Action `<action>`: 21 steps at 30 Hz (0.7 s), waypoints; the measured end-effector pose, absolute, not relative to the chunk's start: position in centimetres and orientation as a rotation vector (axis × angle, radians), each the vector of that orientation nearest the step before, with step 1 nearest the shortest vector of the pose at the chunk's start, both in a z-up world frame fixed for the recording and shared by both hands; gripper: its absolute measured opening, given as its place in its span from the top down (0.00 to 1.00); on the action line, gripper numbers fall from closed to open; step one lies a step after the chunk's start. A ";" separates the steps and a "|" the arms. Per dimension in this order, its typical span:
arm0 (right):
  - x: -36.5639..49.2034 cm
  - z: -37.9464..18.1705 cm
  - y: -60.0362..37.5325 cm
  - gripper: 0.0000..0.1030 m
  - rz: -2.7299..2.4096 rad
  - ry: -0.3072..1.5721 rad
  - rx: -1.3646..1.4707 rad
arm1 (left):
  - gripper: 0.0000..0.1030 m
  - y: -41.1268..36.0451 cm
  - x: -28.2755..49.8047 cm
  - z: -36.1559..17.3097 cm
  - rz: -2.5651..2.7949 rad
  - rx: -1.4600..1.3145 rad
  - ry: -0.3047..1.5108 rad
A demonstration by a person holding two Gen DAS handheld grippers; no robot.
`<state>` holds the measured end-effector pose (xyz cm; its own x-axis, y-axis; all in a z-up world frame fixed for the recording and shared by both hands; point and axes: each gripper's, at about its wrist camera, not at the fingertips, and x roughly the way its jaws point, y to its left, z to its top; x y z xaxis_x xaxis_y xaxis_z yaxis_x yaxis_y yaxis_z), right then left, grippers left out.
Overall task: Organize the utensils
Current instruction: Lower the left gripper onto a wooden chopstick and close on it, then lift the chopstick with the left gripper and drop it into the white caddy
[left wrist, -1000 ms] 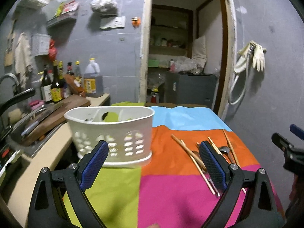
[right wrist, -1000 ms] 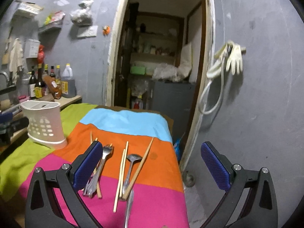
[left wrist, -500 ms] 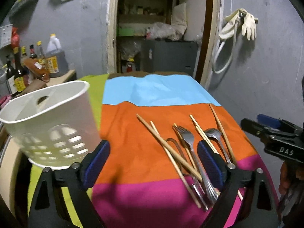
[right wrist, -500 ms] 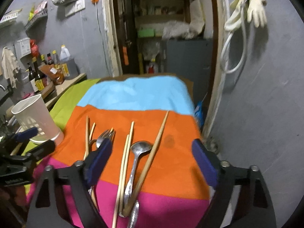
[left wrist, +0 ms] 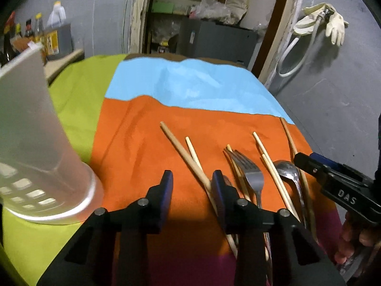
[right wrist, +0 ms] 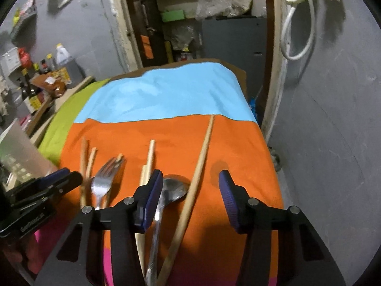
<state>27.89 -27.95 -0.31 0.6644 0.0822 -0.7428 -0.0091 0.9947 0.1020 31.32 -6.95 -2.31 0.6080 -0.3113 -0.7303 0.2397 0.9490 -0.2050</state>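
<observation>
Several wooden chopsticks, a steel fork (left wrist: 252, 174) and a steel spoon (left wrist: 288, 171) lie on the orange band of a striped cloth (left wrist: 133, 147). A white perforated utensil basket (left wrist: 35, 155) stands at the left on the green band. My left gripper (left wrist: 193, 186) hangs low over the cloth with its jaws closing. Only bare cloth lies between them, and one chopstick (left wrist: 183, 152) runs under the right finger. My right gripper (right wrist: 190, 188) is also closing. The spoon (right wrist: 176, 188) bowl and a long chopstick (right wrist: 200, 164) sit between its pads, untouched.
Sauce bottles (right wrist: 47, 71) crowd the counter at far left. Behind the table an open doorway (right wrist: 195, 23) shows cluttered shelves. Gloves and a white hose (right wrist: 307, 12) hang on the grey wall at right. The table's right edge (right wrist: 269, 157) drops to the floor.
Both grippers have moved forward and down over the utensils and tilted downward. Their jaws have narrowed a great deal. The basket has slid to the left edge of the left wrist view.
</observation>
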 end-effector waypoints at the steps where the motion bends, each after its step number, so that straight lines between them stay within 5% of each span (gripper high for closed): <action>1: 28.2 -0.5 -28.2 0.58 0.054 0.854 0.111 | 0.74 -6.9 31.5 -2.3 -0.322 -0.100 0.869; 9: 30.2 -1.7 -29.8 0.66 0.066 0.912 0.260 | 0.86 -5.8 32.3 -2.0 -0.351 -0.198 0.925; 14: 30.5 -2.2 -30.4 0.91 0.093 0.934 0.309 | 0.89 -5.0 31.8 -1.4 -0.377 -0.238 0.931; 21: 29.9 -1.6 -30.6 0.95 0.138 0.916 0.350 | 0.92 -4.9 30.6 -0.1 -0.436 -0.265 0.925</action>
<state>29.92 -30.64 -1.62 0.6049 0.2642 -0.7512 0.0314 0.9347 0.3541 30.62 -4.89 -0.13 0.5244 -0.4707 -0.7095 0.2477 0.8816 -0.4017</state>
